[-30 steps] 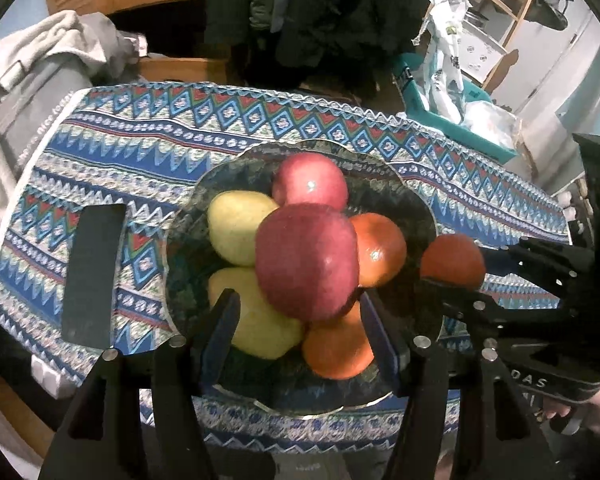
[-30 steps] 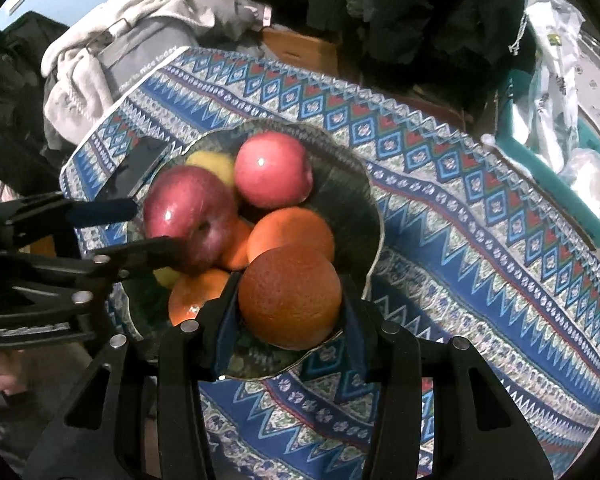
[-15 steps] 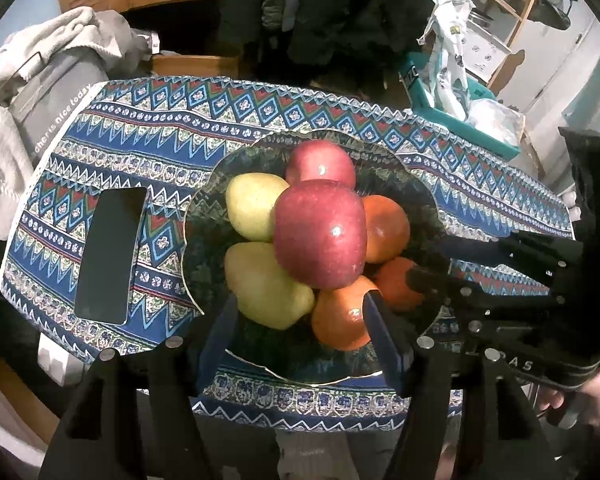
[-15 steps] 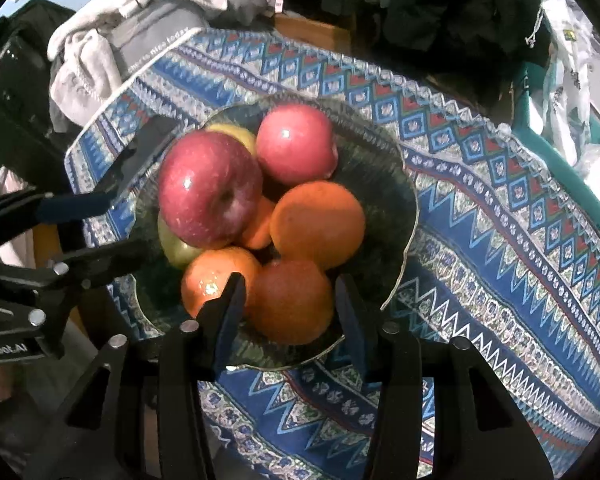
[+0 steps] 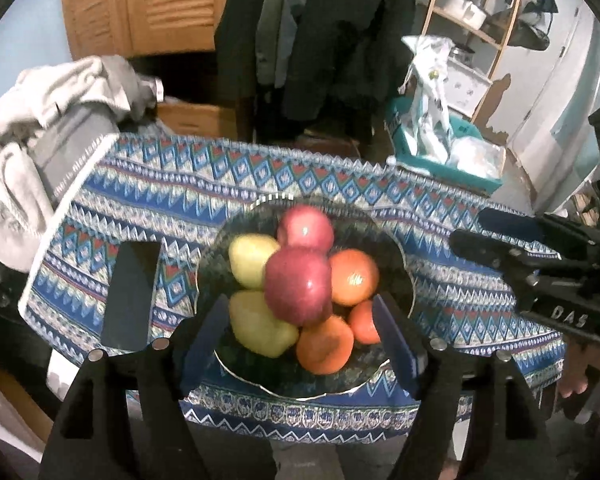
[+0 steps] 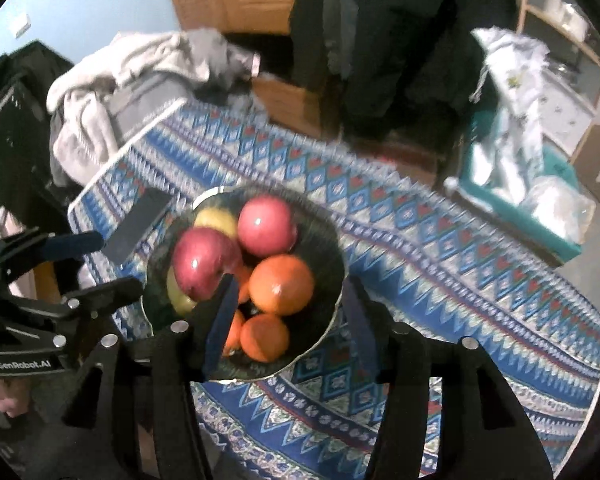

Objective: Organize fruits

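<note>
1. Left gripper (image 5: 300, 336) sits nearest in the left wrist view, jaws spread wide and holding nothing; they frame the bowl's near side without touching any fruit.
2. Right gripper (image 6: 286, 312) is likewise wide open and empty, poised above the bowl's near rim in its own view.
3. The bowl (image 5: 396, 252) stands on the patterned cloth (image 5: 180, 184) and holds all the fruit in sight: two red apples, the nearer one (image 5: 298, 290) stacked on top and the other (image 5: 305, 227) behind it, two yellow-green pears (image 5: 254, 256) on the left, and three oranges (image 5: 354, 277) on the right and front.
4. Beside the bowl, to its left, lies a dark phone (image 5: 132, 288), apart from the rim.
5. Further off, no loose fruit shows on the cloth; beyond the table edge are a pile of clothes (image 5: 40, 120) and a teal bin (image 5: 440, 148).
6. Judgement: the gathering looks essentially done. What may be left is only tidying the stack, since the top apple perches on the others and could roll.
</note>
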Available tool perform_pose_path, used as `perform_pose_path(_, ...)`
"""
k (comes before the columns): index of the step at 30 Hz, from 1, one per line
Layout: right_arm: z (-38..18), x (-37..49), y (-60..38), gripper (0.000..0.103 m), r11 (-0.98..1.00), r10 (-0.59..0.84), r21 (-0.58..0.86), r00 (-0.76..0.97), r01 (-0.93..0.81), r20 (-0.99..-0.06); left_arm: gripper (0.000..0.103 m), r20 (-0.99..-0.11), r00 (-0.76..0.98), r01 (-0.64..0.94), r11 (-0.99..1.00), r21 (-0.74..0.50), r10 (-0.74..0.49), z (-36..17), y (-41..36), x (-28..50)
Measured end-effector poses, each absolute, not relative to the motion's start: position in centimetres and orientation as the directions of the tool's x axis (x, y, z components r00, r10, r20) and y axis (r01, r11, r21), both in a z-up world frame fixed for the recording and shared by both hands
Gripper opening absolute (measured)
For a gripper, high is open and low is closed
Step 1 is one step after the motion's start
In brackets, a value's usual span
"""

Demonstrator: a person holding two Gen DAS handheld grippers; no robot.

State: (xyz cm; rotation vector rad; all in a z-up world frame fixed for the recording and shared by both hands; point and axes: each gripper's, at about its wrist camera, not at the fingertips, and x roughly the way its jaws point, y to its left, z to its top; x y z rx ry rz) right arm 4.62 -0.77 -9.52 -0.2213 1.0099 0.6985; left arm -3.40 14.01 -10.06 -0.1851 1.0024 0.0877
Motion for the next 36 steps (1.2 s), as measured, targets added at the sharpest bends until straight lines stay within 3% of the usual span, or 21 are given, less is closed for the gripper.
perform_pose_path(19, -1.2, 4.5, -6.4, 0.077, 0.851, 0.417, 0.098, 0.553, -0.515, -0.721, 0.088, -0.696, 0.715, -0.158, 0.985, -0.066, 0.068, -1.5, 12.0, -4.7)
perform_pose_path(36, 2.3, 3.1, -10.2, 0.079, 0.888, 0.383, 0.064, 0.657, -0.455, -0.649, 0.098, -0.616, 0.778, -0.206, 0.977, -0.059, 0.127, 1.4, 11.2, -5.1)
